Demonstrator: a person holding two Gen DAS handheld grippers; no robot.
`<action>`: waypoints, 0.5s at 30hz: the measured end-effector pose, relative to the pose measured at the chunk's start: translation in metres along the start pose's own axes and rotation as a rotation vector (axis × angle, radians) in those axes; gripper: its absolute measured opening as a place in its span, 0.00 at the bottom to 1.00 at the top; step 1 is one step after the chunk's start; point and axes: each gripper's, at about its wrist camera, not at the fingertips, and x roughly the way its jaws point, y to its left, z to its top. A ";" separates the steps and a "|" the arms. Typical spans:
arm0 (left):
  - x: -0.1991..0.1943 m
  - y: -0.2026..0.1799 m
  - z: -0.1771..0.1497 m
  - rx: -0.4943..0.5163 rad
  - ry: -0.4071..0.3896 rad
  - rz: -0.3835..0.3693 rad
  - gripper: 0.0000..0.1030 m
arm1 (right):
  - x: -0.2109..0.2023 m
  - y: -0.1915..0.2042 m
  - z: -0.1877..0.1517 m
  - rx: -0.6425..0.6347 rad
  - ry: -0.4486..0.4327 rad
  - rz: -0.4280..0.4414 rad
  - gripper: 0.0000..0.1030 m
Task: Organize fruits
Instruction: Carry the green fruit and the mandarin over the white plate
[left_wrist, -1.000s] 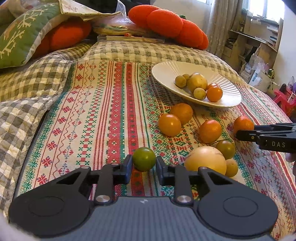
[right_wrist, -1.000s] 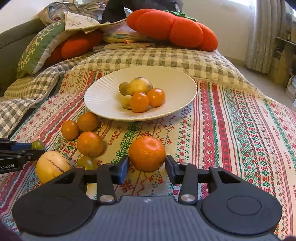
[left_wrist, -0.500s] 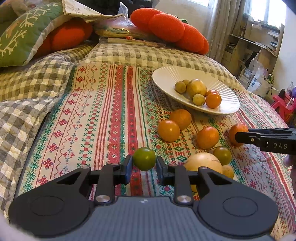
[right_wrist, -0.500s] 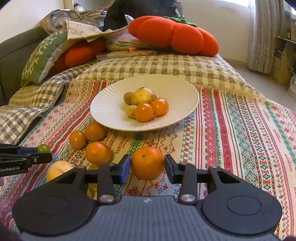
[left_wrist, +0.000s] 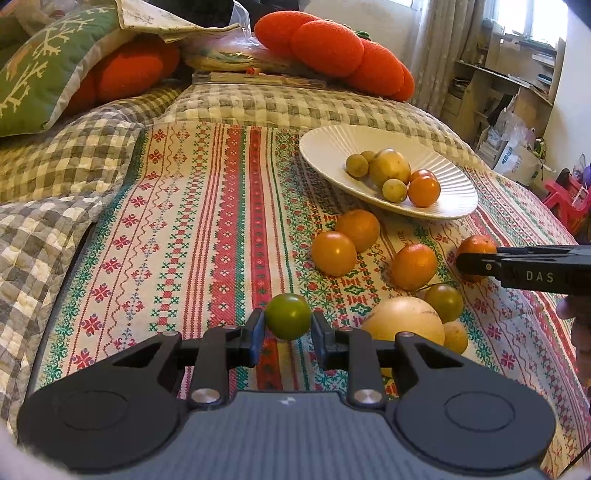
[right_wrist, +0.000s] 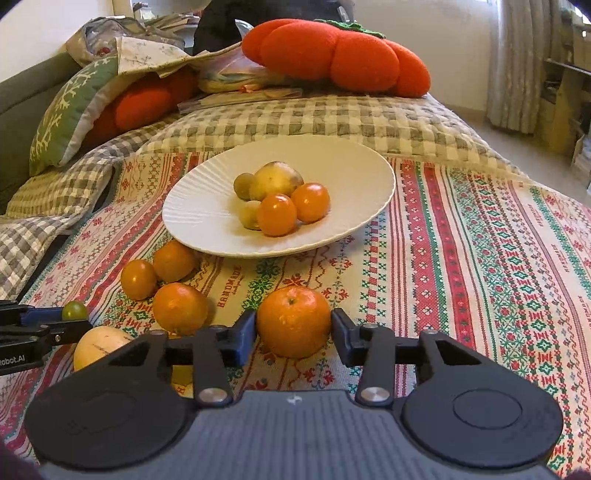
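Both grippers loaded, so I read this as the carry step: fruit picked, not yet on the plate.

Left gripper (left_wrist: 288, 328): jaws nearly closed, pinching a small green fruit (left_wrist: 288, 316), round and glossy, maybe an unripe tomato. It looks lifted clear of the striped bedspread (left_wrist: 207, 229).

Right gripper (right_wrist: 293, 328): jaws part open, pads pressed on either side of a mandarin orange (right_wrist: 293, 322). Can't tell for sure if it's off the cloth or just touching it.

White ribbed plate (right_wrist: 199, 218) sits further up the bed, ahead of both grippers. Already in it: two orange fruits, a larger yellowish one, and small yellow-green ones, clustered near the middle. The near-left area of the plate is bare.

Left on the bedspread, between the grippers and the plate: three orange fruits (left_wrist: 334, 253), a big pale yellow fruit (left_wrist: 402, 319), a dull green one just beside it, and a small yellow one partly hidden behind it.

Next move, my call:
- Take both loads forward and over the near rim, high enough to clear the loose oranges in front of it.
- Set down on a bare patch, not onto the pile, since round fruit will roll.
- The plate looks shallow and sits on soft bedding, so lower gently and open slowly.
- Stagger the hands, one drop at a time; the plate is too tight for both at once.
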 end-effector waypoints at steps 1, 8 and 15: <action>0.000 0.000 0.000 -0.001 0.000 0.000 0.17 | -0.001 0.000 0.000 0.000 -0.001 0.003 0.39; -0.005 -0.002 0.003 -0.002 -0.014 -0.008 0.16 | -0.009 -0.003 0.004 0.022 -0.021 0.016 0.38; -0.012 -0.007 0.008 -0.001 -0.042 -0.025 0.16 | -0.019 -0.003 0.006 0.021 -0.035 0.033 0.38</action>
